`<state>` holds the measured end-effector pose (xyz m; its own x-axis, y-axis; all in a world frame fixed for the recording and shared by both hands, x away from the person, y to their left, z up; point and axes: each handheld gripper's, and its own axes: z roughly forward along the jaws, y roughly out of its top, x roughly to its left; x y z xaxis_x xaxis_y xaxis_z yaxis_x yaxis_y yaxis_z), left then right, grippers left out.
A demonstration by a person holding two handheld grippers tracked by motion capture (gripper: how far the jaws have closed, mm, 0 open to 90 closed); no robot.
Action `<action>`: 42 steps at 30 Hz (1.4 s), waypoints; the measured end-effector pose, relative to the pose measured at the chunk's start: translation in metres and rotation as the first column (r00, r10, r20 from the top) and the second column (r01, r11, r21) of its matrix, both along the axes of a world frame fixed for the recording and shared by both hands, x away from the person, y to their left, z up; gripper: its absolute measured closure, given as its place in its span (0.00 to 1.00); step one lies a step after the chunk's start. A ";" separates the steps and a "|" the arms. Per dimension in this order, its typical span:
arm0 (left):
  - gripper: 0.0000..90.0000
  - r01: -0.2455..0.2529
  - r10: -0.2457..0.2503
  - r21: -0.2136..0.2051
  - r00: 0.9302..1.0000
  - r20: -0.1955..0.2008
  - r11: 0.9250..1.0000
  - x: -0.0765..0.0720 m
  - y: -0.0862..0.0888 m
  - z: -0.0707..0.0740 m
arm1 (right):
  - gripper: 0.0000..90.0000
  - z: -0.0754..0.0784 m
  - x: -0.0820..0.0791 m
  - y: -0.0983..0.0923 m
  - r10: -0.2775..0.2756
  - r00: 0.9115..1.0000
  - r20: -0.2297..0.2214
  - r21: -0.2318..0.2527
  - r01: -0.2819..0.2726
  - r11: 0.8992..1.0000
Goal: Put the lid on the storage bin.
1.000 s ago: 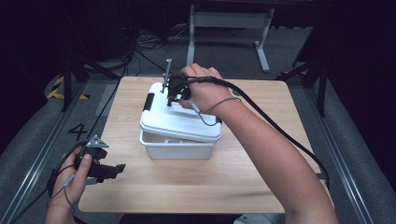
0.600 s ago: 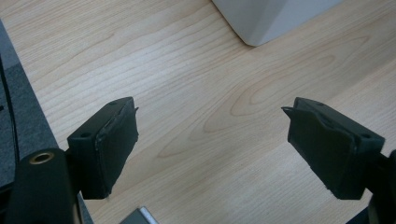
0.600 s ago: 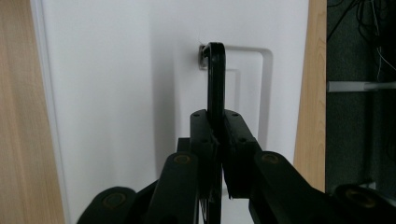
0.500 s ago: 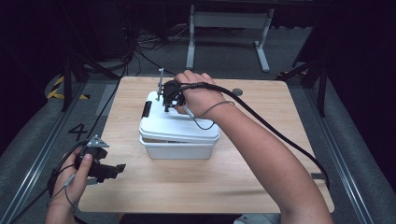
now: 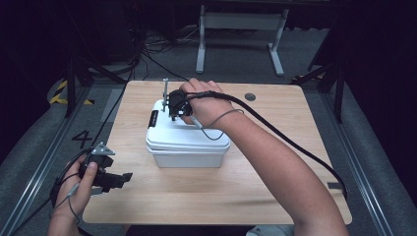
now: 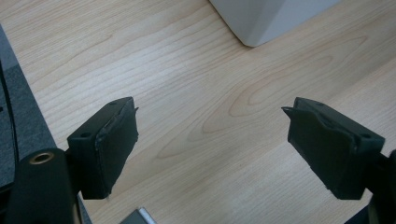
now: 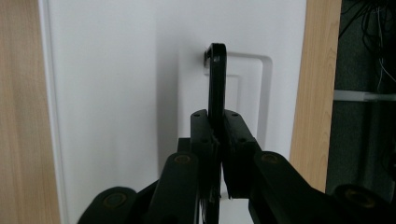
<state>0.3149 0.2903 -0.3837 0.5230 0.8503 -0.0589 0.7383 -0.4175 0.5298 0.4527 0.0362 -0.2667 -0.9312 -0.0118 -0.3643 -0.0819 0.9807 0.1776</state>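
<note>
A white plastic box [image 5: 187, 152] with a white lid [image 5: 192, 137] stands mid-table. My right gripper [image 5: 172, 109] is over the lid's far left part, shut on the lid's thin black handle [image 7: 215, 79], which stands upright from a recess in the lid [image 7: 116, 93]. The right gripper's jaws [image 7: 215, 116] pinch the handle's lower part. My left gripper [image 5: 120, 179] rests at the table's front left, held by a hand, open with nothing between its fingers [image 6: 210, 112]. A corner of the white box [image 6: 266, 18] lies ahead of it.
The wooden table [image 5: 275, 196] has bare room to the right of and in front of the box. A dark round hole [image 5: 250, 97] is at its back right. The right gripper's black cable [image 5: 295, 147] trails across the right side. A grey metal frame [image 5: 241, 22] stands behind.
The right hand has shifted left over the box with the handle in its jaws, and the lid now lies flatter on the box. The left gripper has stayed put.
</note>
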 end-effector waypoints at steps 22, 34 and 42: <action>0.18 0.004 -0.004 0.002 1.000 -0.004 1.000 0.000 -0.002 -0.001 | 0.93 -0.011 -0.008 0.011 0.056 0.998 0.036 -0.056 -0.054 0.997; 0.18 0.008 -0.008 -0.001 1.000 -0.003 1.000 0.001 -0.001 -0.001 | 0.82 -0.015 -0.010 0.007 0.006 1.000 -0.015 -0.030 -0.006 1.000; 0.18 0.009 -0.009 0.001 1.000 -0.004 1.000 0.002 -0.001 -0.001 | 0.62 -0.002 -0.014 -0.004 -0.030 0.999 -0.022 0.080 0.031 0.996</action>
<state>0.3167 0.2894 -0.3845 0.5302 0.8457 -0.0604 0.7370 -0.4245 0.5260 0.4384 0.0320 -0.2686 -0.9381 0.0454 -0.3434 -0.0476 0.9651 0.2575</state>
